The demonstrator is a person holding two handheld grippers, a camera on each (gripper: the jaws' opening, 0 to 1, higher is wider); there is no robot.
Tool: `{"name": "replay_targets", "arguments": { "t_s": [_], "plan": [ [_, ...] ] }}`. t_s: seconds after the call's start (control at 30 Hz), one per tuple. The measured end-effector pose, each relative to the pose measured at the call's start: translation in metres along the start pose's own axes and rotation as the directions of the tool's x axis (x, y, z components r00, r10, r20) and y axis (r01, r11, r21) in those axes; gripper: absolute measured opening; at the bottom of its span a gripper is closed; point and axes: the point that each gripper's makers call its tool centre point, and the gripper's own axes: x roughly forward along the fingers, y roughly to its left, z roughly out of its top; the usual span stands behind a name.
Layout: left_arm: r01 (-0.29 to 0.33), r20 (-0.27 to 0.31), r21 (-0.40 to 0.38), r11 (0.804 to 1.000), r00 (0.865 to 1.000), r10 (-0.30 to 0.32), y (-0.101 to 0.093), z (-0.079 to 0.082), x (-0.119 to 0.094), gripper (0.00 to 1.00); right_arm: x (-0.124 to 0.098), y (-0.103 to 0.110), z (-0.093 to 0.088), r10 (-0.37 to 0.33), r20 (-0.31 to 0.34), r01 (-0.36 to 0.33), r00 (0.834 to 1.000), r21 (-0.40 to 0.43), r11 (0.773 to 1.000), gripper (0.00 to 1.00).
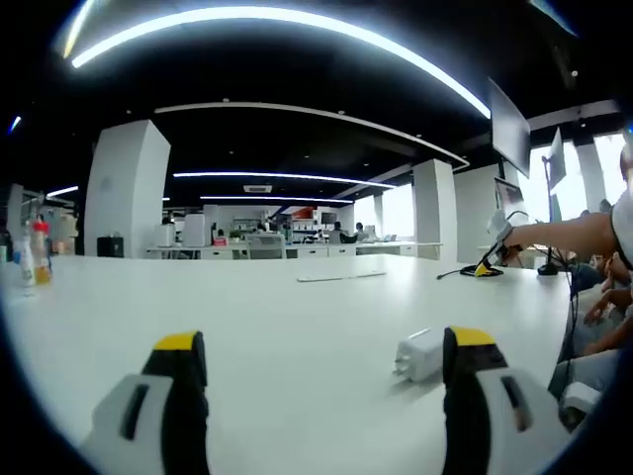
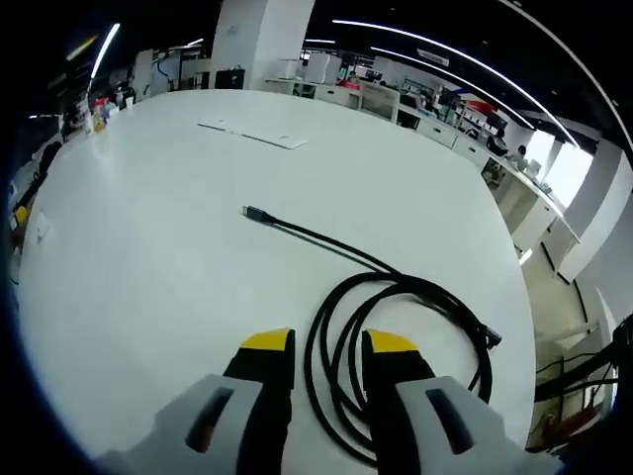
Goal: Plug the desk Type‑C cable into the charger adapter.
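On a white counter (image 1: 297, 327), the left claw (image 1: 326, 346) stands wide open and empty, the white charger adapter (image 1: 419, 354) lying just beside its right jaw at about 3 o'clock. In the right gripper view, the right claw (image 2: 326, 344) is nearly closed around strands of the coiled black Type-C cable (image 2: 396, 327); whether it truly pinches them cannot be told. The plug end (image 2: 253, 213) trails toward 11 o'clock. A sound grasp would sit close behind that plug, not mid-coil. Bottles (image 1: 33, 252) stand far off at 9 o'clock; nothing blocks the path.
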Motion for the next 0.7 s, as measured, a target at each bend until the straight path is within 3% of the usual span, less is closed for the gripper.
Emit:
{"name": "replay_targets", "arguments": {
  "t_s": [0.07, 0.1, 0.3, 0.37, 0.43, 0.5, 0.7],
  "plan": [
    [0.000, -0.002, -0.007, 1.000, 1.000, 0.000, 0.001, -0.001, 0.000, 1.00, 0.001, 0.003, -0.005, -0.005, -0.035, 0.004, 0.999, -0.012, 1.000, 0.26],
    [0.001, -0.002, -0.008, 1.000, 1.000, -0.001, 0.001, -0.001, 0.000, 1.00, 0.002, 0.003, -0.001, -0.002, -0.016, 0.002, 1.000, -0.010, 1.000, 0.25],
    [0.004, -0.007, -0.007, 1.000, 1.000, -0.004, 0.000, -0.003, 0.000, 0.99, 0.000, 0.009, -0.004, 0.018, -0.041, -0.018, 0.999, 0.009, 1.000, 0.14],
    [0.005, -0.010, -0.009, 1.000, 1.000, -0.005, 0.000, -0.004, 0.000, 0.99, 0.002, 0.002, -0.004, 0.022, -0.043, -0.022, 0.999, 0.014, 1.000, 0.12],
    [0.005, -0.012, -0.009, 1.000, 1.000, -0.005, -0.001, -0.004, 0.000, 0.99, -0.001, 0.014, -0.007, 0.021, -0.045, -0.021, 0.999, 0.012, 1.000, 0.11],
    [0.007, -0.012, -0.007, 1.000, 1.000, -0.007, -0.002, -0.003, 0.000, 0.99, 0.001, 0.004, -0.005, 0.021, -0.048, -0.021, 0.999, 0.010, 1.000, 0.11],
    [0.010, -0.010, -0.005, 1.000, 1.000, -0.010, -0.003, -0.003, -0.001, 1.00, 0.001, 0.006, -0.007, 0.019, -0.055, -0.019, 0.998, 0.008, 1.000, 0.09]
  ]
}}
